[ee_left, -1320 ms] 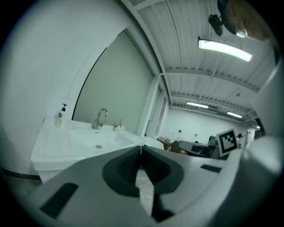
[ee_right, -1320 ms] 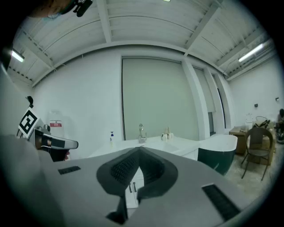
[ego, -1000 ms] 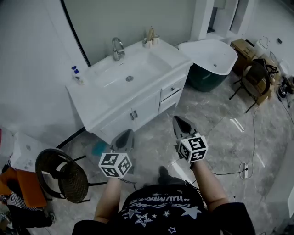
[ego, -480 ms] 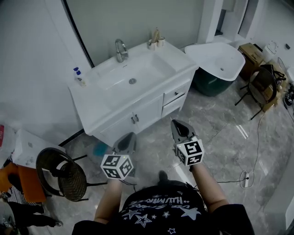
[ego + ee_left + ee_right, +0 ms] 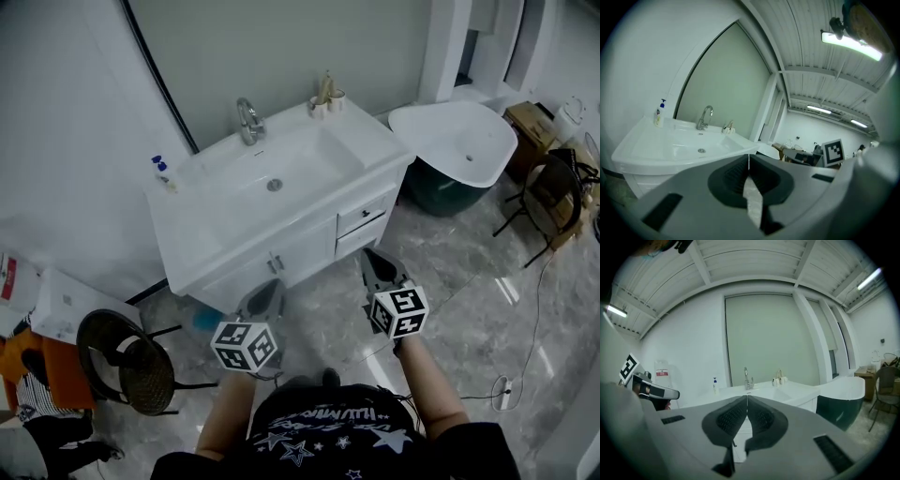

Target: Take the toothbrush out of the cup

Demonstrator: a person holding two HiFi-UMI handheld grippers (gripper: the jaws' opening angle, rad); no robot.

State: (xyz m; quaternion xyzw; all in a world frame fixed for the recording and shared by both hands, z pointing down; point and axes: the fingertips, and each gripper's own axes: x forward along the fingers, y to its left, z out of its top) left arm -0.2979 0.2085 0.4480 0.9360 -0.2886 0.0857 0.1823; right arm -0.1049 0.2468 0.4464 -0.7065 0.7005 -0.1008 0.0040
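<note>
Two small white cups (image 5: 327, 103) stand at the back right corner of the white vanity (image 5: 225, 225), one holding a pale toothbrush (image 5: 325, 87) upright. They appear as tiny shapes in the left gripper view (image 5: 727, 128) and the right gripper view (image 5: 778, 379). My left gripper (image 5: 265, 298) is shut and empty, held over the floor in front of the vanity doors. My right gripper (image 5: 377, 265) is also shut and empty, just in front of the drawers. Both are well short of the cups.
A chrome faucet (image 5: 247, 119) rises behind the basin (image 5: 272, 173); a soap bottle (image 5: 163, 172) stands at the counter's left. A white bathtub (image 5: 457, 141) lies right, chairs (image 5: 122, 361) at left and far right (image 5: 553, 192), and a cable (image 5: 506, 375) crosses the floor.
Both grippers and the person have moved forward toward the vanity, which now sits lower and nearer in the head view. Both jaws stayed shut.
</note>
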